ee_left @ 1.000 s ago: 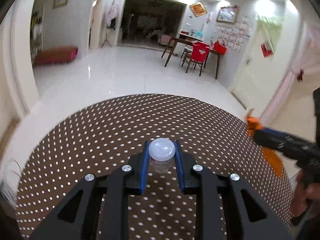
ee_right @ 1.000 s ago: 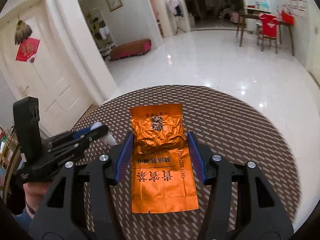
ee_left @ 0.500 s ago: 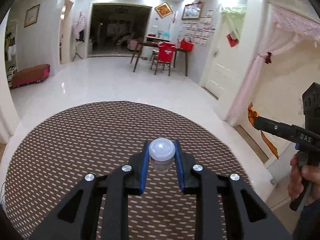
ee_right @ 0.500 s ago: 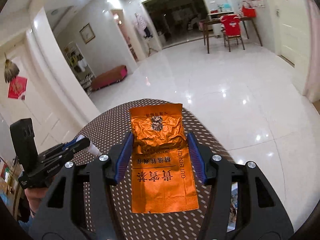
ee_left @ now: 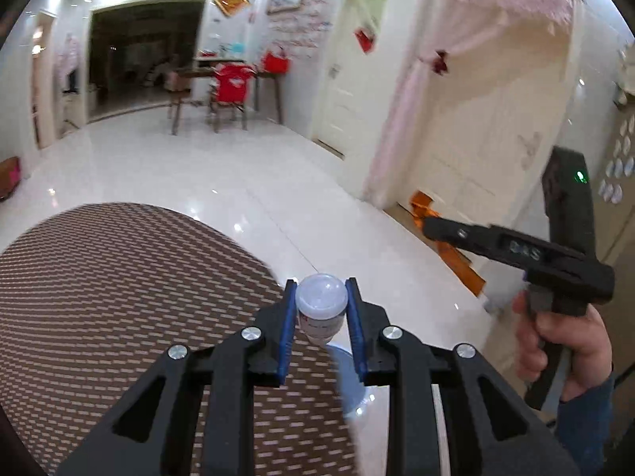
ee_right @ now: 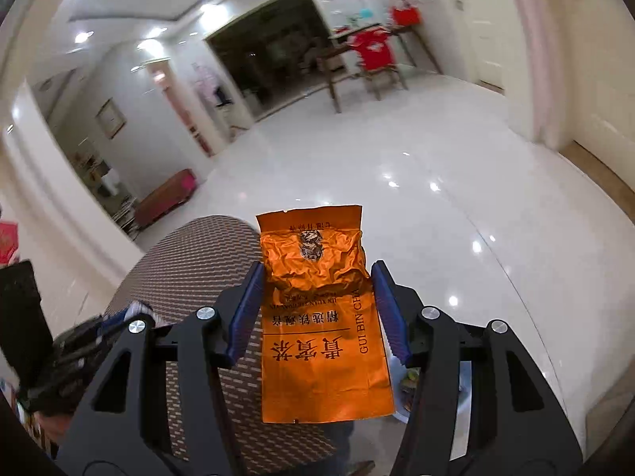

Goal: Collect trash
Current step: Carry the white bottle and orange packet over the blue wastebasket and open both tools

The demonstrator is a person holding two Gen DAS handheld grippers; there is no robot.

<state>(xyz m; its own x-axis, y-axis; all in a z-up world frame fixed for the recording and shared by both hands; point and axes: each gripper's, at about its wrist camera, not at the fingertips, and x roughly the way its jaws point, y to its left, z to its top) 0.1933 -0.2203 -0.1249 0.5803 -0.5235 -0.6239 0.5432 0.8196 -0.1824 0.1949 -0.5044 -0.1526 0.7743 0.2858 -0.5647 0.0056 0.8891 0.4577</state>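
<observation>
My left gripper is shut on a small clear bottle with a white cap, held upright past the right edge of the round brown woven table. My right gripper is shut on a crumpled orange tea packet, held over the glossy white floor to the right of the table. In the left wrist view a hand carries the right gripper with the orange packet hanging from it. The left gripper shows blurred at the lower left of the right wrist view.
A pale round rim shows blurred just beneath the left fingers. Under the packet sits a container with colourful bits in it. White doors and a pink curtain stand to the right. A wooden table and a red-covered chair stand far across the floor.
Both grippers have swung right, off the table top and out over the floor, each with its object still held. The table has slid to the left in both views.
</observation>
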